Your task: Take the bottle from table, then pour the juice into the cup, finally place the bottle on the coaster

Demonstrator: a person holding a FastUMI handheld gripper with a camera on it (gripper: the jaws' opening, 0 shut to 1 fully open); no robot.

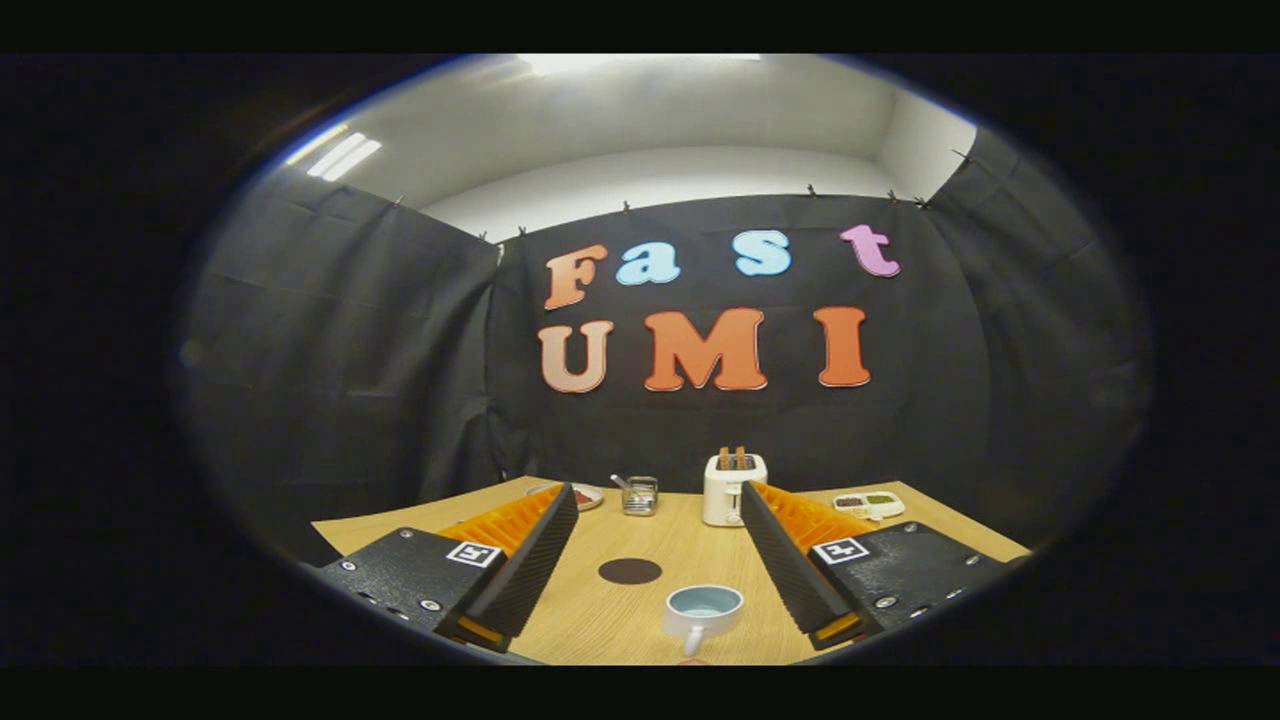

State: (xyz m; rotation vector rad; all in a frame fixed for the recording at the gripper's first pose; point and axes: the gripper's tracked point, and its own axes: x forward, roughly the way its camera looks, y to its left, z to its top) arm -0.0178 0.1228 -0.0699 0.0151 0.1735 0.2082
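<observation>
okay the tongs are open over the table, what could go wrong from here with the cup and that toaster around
1. The cup sits low between the open tongs, handle toward them; a careless drop could knock it.
2. The toaster stands just beyond one finger's tip; a forward reach might clip it.
3. The coaster lies close to the cup, leaving little room when setting a bottle down.

Pale blue cup, dark brown coaster, white toaster.

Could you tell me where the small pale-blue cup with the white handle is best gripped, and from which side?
Probably by the rim and wall of the pale-blue cup, from above: it stands upright, mouth open, handle toward the camera. The gripper is open, empty, the cup between its fingers.
</observation>
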